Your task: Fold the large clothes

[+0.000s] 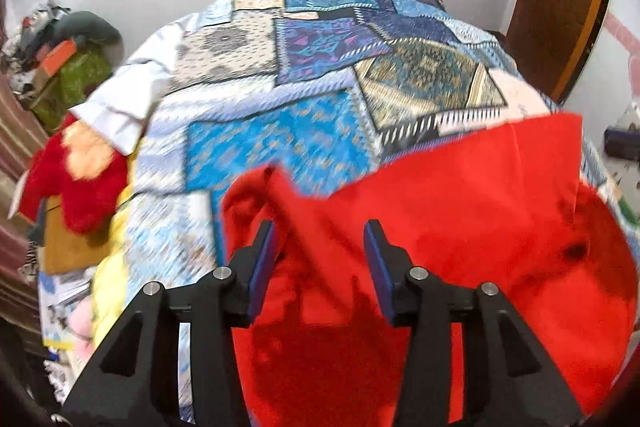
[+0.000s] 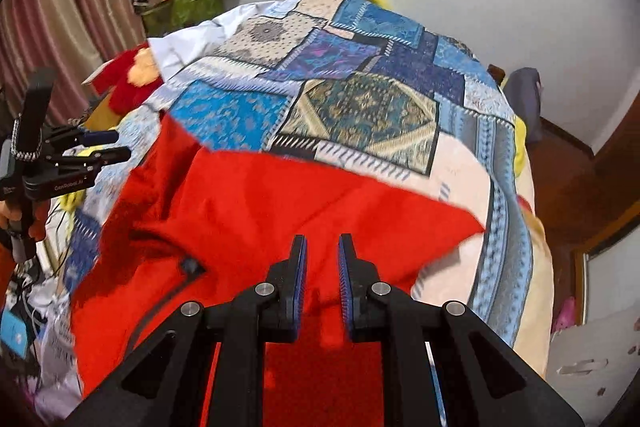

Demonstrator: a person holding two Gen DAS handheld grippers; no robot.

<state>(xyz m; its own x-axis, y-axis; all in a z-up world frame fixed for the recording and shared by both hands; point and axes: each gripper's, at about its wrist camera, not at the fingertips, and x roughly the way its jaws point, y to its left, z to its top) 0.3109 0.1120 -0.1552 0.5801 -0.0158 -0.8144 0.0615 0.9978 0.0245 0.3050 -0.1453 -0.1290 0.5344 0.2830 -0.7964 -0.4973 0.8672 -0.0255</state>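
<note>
Red garment (image 2: 256, 211) soft, limp; take its hem corners. Left gripper (image 1: 320, 247) open above it; right gripper (image 2: 322, 267) pinches cloth.

The bright red garment (image 2: 256, 211) is a soft, matt woven cloth, creased and without sheen, spread over a blue-and-cream patchwork-print bedspread (image 1: 280, 131) of smooth, flat, faintly lustrous printed fabric. The black grippers' frames look like matt moulded plastic set with small brushed-metal pins, and the right gripper's blue finger pads (image 2: 345, 279) show a ribbed, rubbery face. The brown wooden door (image 1: 560, 7) has a glossy varnish.
</note>
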